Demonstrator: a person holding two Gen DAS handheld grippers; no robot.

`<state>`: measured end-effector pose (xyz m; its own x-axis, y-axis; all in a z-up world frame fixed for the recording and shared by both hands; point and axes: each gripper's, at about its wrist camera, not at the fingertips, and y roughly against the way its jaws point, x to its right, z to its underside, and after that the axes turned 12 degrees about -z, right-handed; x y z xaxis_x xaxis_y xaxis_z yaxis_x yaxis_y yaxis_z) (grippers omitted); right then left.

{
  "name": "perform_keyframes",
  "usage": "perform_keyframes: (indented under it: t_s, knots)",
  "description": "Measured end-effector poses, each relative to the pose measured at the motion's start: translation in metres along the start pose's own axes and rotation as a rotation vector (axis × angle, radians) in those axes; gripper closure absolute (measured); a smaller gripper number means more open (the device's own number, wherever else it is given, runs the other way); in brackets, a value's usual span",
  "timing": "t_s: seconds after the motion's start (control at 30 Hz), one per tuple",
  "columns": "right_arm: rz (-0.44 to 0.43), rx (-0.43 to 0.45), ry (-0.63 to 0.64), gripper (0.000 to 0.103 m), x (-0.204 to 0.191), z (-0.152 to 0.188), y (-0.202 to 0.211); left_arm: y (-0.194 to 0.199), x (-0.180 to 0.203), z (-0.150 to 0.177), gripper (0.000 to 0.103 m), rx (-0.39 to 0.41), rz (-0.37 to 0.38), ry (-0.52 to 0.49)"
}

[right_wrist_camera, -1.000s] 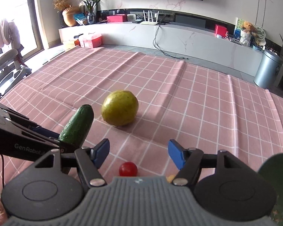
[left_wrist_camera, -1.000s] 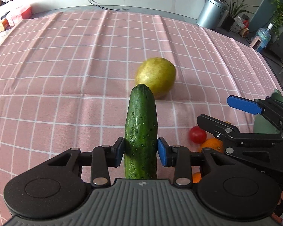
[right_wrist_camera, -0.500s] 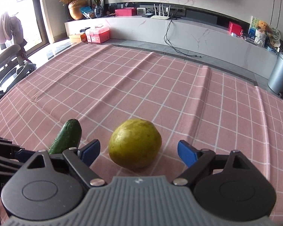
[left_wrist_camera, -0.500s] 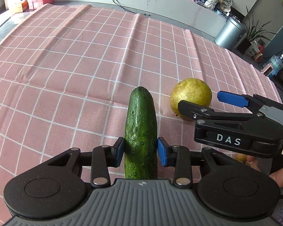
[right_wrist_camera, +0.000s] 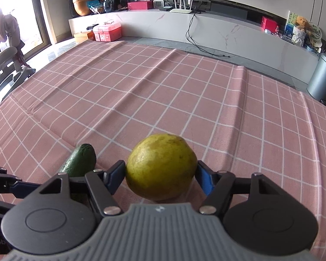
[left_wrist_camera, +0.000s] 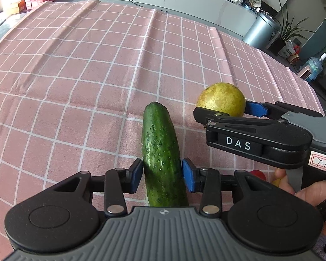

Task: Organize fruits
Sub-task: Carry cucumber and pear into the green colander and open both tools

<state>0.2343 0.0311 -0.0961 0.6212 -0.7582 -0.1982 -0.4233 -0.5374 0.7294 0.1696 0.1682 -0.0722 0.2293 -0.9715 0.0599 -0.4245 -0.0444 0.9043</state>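
My left hand-held gripper (left_wrist_camera: 162, 175) has the cucumber (left_wrist_camera: 162, 152) between its blue pads; jaws have just been opening a little, the left pad still looks in contact, a thin gap shows at the right pad, so I read it as let go, not clenched; cucumber points away from the camera, over the pink checked cloth (left_wrist_camera: 87, 65) on the table (I can't tell if its underside rests on the cloth). My right hand-held gripper (right_wrist_camera: 162, 175) is around the yellow-green fruit (right_wrist_camera: 162, 169); jaws have just been closing in, both pads now press its sides, so it is grasping the fruit; fruit sits low at the cloth. In the left view the fruit (left_wrist_camera: 221, 99) lies right of the cucumber tip, apart from it; the right hand-held gripper (left_wrist_camera: 226, 108) reaches in from the right edge, marked DAS; a hand (left_wrist_camera: 308, 192) shows behind it; a red tomato (left_wrist_camera: 257, 175) is partly hidden under that gripper. In the right view the cucumber (right_wrist_camera: 80, 161) end shows left of the fruit.
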Motion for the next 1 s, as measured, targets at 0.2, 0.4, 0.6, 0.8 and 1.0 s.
perform_keyframes:
  t_s: [0.2,0.4,0.6,0.8,1.0]
  knots:
    - [-0.014,0.005,-0.05,0.038,0.0,0.004,0.015,-0.002,0.002,0.003,0.059,0.01,0.007,-0.003]
    - [-0.021,0.068,-0.081,0.038,-0.004,0.017,0.067,0.013,0.008,0.015,0.06,0.063,-0.009,-0.042]
    - [-0.01,0.127,-0.153,0.038,-0.005,0.055,0.13,0.048,0.02,0.033,0.06,0.151,0.038,-0.082]
    - [0.05,0.189,-0.178,0.038,0.0,0.102,0.198,0.092,0.056,0.043,0.06,0.246,0.095,-0.146]
    - [0.146,0.208,-0.215,0.038,0.024,0.137,0.255,0.126,0.106,0.053,0.06,0.264,0.226,-0.179]
